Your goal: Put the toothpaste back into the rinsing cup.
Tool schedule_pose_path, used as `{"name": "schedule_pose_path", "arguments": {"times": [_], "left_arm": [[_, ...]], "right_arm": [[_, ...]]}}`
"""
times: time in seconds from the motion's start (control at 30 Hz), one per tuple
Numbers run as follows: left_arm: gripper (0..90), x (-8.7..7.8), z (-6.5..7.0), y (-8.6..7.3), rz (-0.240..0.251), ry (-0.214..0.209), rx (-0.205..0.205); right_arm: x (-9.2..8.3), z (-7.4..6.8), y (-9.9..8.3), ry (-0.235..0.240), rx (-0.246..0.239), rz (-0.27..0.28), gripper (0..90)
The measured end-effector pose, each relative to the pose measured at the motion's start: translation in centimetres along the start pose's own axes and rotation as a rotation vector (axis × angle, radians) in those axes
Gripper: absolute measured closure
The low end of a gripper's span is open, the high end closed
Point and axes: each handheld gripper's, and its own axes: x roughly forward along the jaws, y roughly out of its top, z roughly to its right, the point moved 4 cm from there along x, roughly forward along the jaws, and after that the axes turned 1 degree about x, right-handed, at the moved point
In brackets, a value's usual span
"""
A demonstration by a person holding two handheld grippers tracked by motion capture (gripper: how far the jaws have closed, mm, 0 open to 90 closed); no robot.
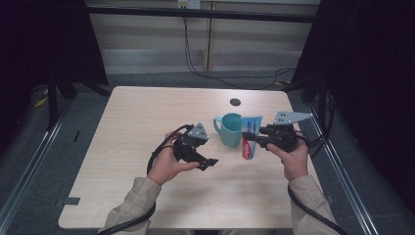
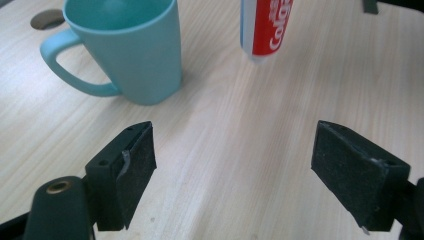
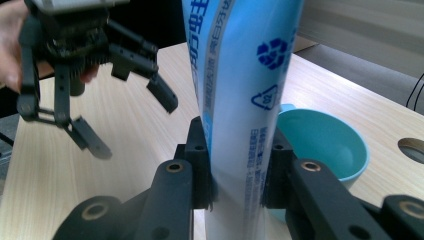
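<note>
My right gripper (image 1: 251,137) (image 3: 240,150) is shut on a blue, white and red toothpaste tube (image 1: 248,150) (image 3: 245,90). It holds the tube about upright beside a teal mug (image 1: 229,129) (image 3: 325,140). The tube's cap end hangs just above the table. My left gripper (image 1: 209,155) (image 2: 232,145) is open with nothing between its jaws. It hovers low over the wood, left of the mug and pointed toward it. The mug (image 2: 125,50) and the tube (image 2: 265,27) are ahead in the left gripper view. The left gripper (image 3: 135,125) is also at the upper left of the right gripper view.
The light wooden table (image 1: 142,112) has a round cable hole (image 1: 235,102) behind the mug. Bare wood lies to the left and along the front. Black cables (image 1: 195,63) hang and run across the floor past the far edge. Metal rails flank both sides.
</note>
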Motion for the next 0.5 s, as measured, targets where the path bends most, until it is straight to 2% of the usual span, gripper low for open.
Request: {"name": "schedule_pose_path", "arguments": {"times": [0.13,0.17,0.23,0.27,0.3,0.4,0.5], "left_arm": [[17.5,0.9,-0.1,-1.2,-0.028,-0.005,-0.002],[17.5,1.4,-0.1,-1.9,-0.035,-0.003,-0.013],[17.5,1.6,0.0,-2.2,-0.033,0.001,-0.017],[17.6,1.8,0.0,-2.7,-0.033,0.006,-0.026],[17.6,1.9,0.0,-3.0,-0.041,0.004,-0.019],[18.3,2.5,0.1,-4.6,-0.052,0.015,-0.045],[18.6,2.6,0.0,-5.5,-0.077,0.014,-0.035]], "right_arm": [[-0.1,0.3,0.1,0.003,0.015,0.008,72.0],[-0.1,0.5,0.2,0.003,0.02,0.004,72.1],[-0.2,0.5,0.2,0.0,0.021,0.003,72.1],[-0.1,0.7,0.2,0.01,0.039,0.018,72.1],[-0.1,0.7,0.2,0.01,0.039,0.018,72.1],[-0.1,0.7,0.3,0.004,0.04,0.024,72.0],[-0.1,0.6,0.4,0.0,0.045,0.032,71.9]]}}
